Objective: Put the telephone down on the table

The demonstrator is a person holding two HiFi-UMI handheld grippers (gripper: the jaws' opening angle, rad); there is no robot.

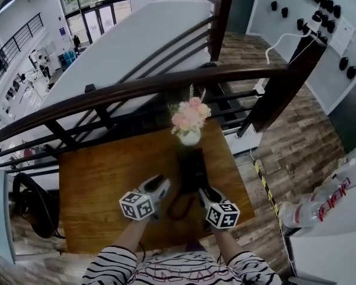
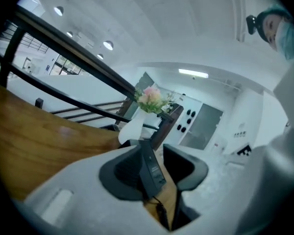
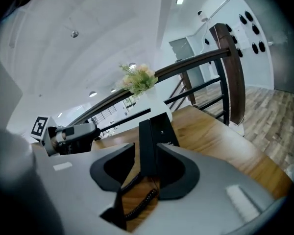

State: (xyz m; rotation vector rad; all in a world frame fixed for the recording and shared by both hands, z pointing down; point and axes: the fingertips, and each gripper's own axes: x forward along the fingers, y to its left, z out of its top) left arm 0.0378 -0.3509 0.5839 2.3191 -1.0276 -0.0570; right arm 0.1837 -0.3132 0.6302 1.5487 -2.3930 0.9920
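Right gripper (image 3: 147, 148) fingers clamp telephone (image 1: 193, 165) by its sides, likely bearing it. Left gripper (image 2: 151, 150) fingers slack astride it, steadying at bench (image 1: 107, 177).

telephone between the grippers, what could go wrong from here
1. The vase of flowers stands right behind the telephone, so a forward push could tip it.
2. The coiled cord runs between the jaws of the right gripper and could snag when it pulls away.

Mezzanine of an office-like building: dark railing (image 1: 166, 81), glass entrance doors (image 1: 98, 19) below, wood-plank floor (image 1: 296, 141).
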